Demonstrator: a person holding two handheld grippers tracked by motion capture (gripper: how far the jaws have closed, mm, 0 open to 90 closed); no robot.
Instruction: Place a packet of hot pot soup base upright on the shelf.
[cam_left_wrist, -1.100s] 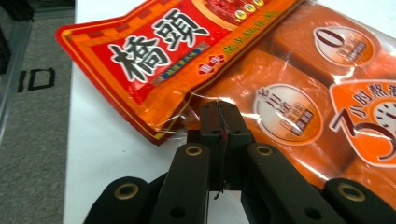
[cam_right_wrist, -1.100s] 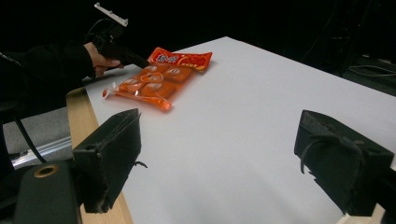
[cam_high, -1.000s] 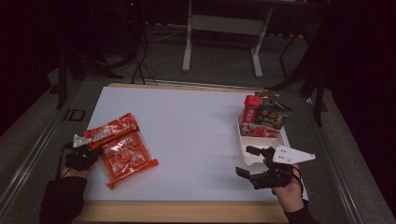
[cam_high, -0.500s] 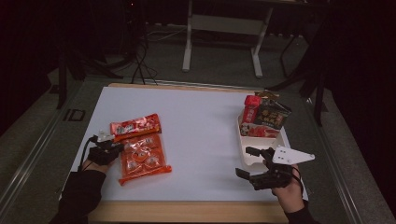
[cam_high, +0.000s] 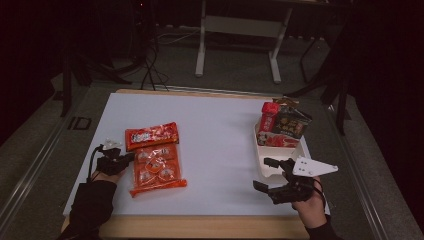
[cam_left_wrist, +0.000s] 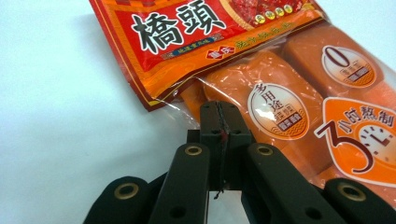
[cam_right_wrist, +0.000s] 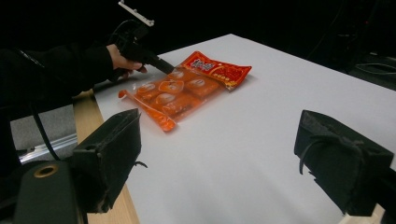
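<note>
Table (cam_high: 220, 140): broad bare room lay between packet and tray.
Tray (cam_high: 264, 165): sat near right edge, snacks stacked at its far end.
Orange packet (cam_high: 156, 167): lay left, near front edge; likely being dragged, next toward tray.
Left gripper (cam_left_wrist: 219, 122): jaws together, pinching packet's clear edge.
Right gripper (cam_high: 270, 175): jaws apart, idle.
</note>
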